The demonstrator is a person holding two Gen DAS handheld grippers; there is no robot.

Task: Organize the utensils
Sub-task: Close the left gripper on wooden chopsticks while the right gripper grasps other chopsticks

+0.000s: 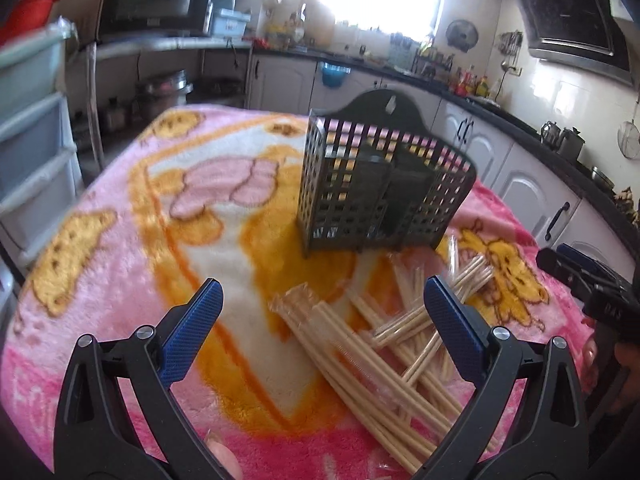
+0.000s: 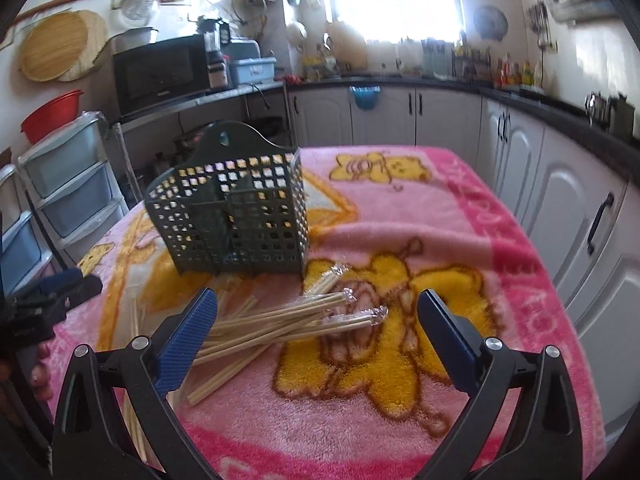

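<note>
A dark green perforated utensil basket (image 1: 380,188) stands upright on the pink blanket-covered table (image 1: 120,240); it also shows in the right wrist view (image 2: 236,212). A loose pile of wrapped bamboo chopsticks (image 1: 384,344) lies in front of it, also seen in the right wrist view (image 2: 276,324). My left gripper (image 1: 324,316) is open and empty, hovering above the pile's left part. My right gripper (image 2: 316,316) is open and empty, above the pile's right end. Each gripper's tip shows at the edge of the other's view.
White kitchen cabinets (image 2: 560,184) run along the back and right of the table. Plastic drawers (image 2: 72,184) stand at the left. A microwave (image 2: 160,72) sits on a shelf behind. The blanket (image 2: 420,240) covers the whole table top.
</note>
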